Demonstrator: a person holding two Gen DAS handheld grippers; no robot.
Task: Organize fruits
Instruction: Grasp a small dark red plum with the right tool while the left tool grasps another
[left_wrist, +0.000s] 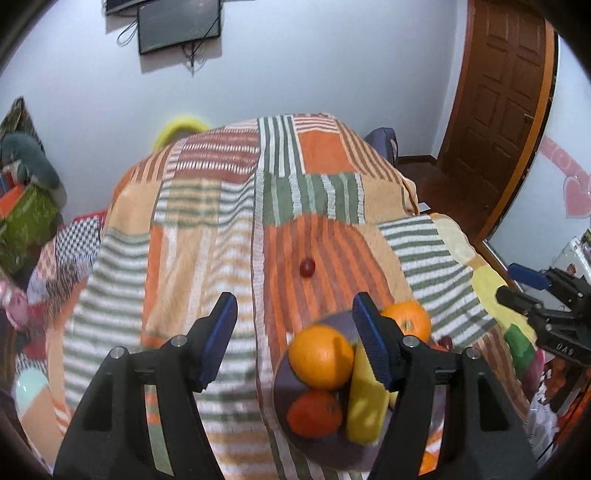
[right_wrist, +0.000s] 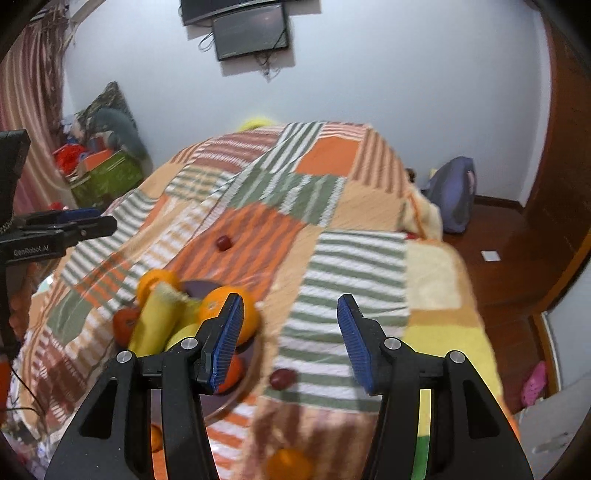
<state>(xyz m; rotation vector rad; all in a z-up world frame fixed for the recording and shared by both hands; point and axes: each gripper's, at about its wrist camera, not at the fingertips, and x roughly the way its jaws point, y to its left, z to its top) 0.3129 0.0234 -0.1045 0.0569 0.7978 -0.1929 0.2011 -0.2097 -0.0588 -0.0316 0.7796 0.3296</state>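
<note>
on the striped blanket (right_wrist: 354, 258), the heaped plate (right_wrist: 255, 365) is flanked by two empty, parted grippers (left_wrist: 293, 341) (right_wrist: 290, 341), and fruit could be toppled by a careless approach.

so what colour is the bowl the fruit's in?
Dull purple-grey bowl, best seen in the left wrist view, under the oranges.
</note>
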